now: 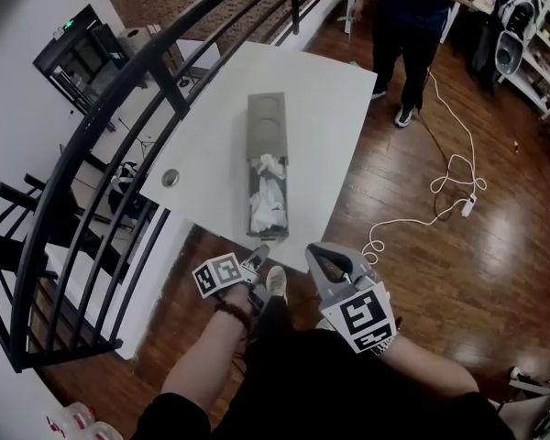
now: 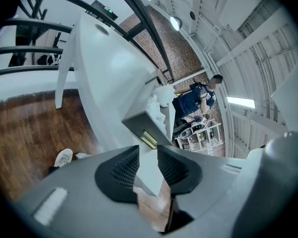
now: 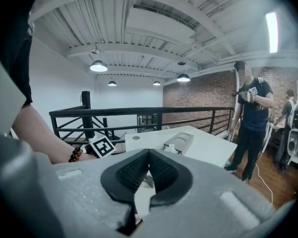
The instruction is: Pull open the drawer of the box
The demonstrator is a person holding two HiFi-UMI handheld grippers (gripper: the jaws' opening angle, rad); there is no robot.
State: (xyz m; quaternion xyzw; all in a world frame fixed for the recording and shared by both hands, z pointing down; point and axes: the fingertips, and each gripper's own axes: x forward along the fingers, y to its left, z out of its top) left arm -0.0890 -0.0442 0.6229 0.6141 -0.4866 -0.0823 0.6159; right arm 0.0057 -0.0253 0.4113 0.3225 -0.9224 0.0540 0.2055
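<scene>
Drawer (image 1: pixel 267 234) sat pulled out of the grey box (image 1: pixel 268 117) toward the table's (image 1: pixel 211 136) near edge, prob. light, stiff, best gripped at its front lip; left gripper (image 1: pixel 259 253) gaped empty just near of it, right gripper (image 1: pixel 314 249) pinched closed, empty.

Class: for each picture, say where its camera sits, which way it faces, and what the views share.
Head view: on the person's head, facing steeply down at the table, box, left gripper, right gripper and forearms.
Left gripper view: rides the left gripper, facing past its parted jaws to the open drawer.
Right gripper view: rides the right gripper, jaws together, facing across the table; left forearm shows.
All three share the box.
</scene>
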